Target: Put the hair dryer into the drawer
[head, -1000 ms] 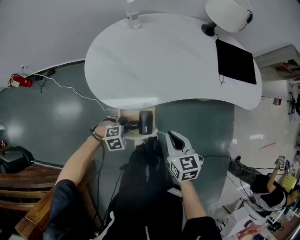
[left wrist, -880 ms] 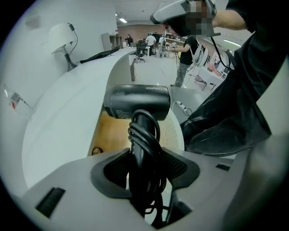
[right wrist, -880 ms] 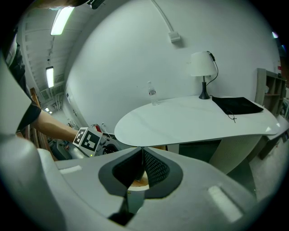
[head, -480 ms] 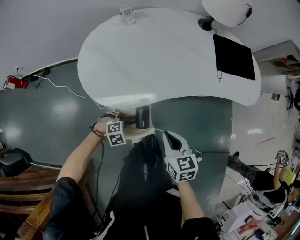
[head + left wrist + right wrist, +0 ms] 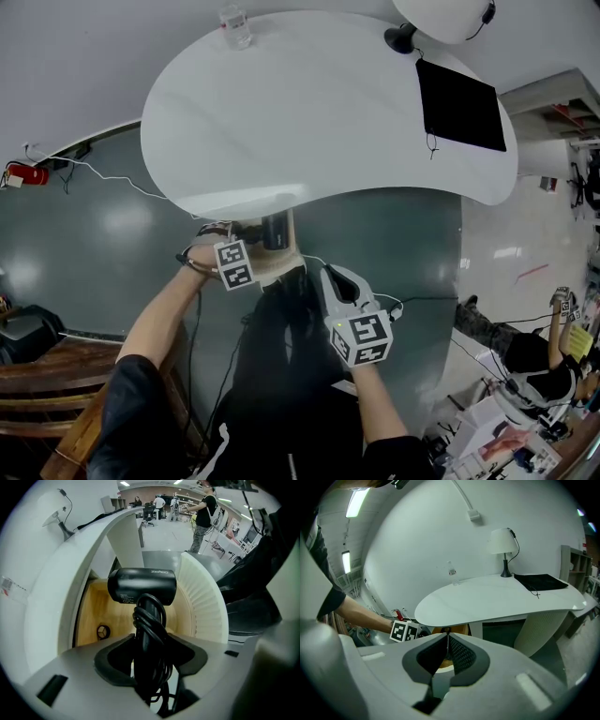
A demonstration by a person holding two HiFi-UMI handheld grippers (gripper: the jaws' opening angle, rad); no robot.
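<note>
- Your left gripper (image 5: pixel 149 654) was clamped on the hair dryer (image 5: pixel 142 586) by its handle. The coiled cord was pinched inside the jaws too, and the barrel sat crosswise above the grip.
- The dryer hung over the wood floor of the open drawer (image 5: pixel 88 613), tucked under the near edge of the white table (image 5: pixel 319 103). I couldn't tell if it touched the wood.
- Your right gripper (image 5: pixel 445 645) had its jaws pressed together on nothing. It was parked nearer you, right of the drawer and apart from it.
- My read is that you were mid-placement. The next move called for lowering until the body rested on the wood, then parting the jaws and backing out left.
- Edges were the table overhang close on the far side and the ribbed white panel (image 5: pixel 204 597) on the near side.
- Open room was the bare wood around the small round fitting (image 5: pixel 103 631).
- Likely risk was the cord loops dragging the dryer as you withdrew.
</note>
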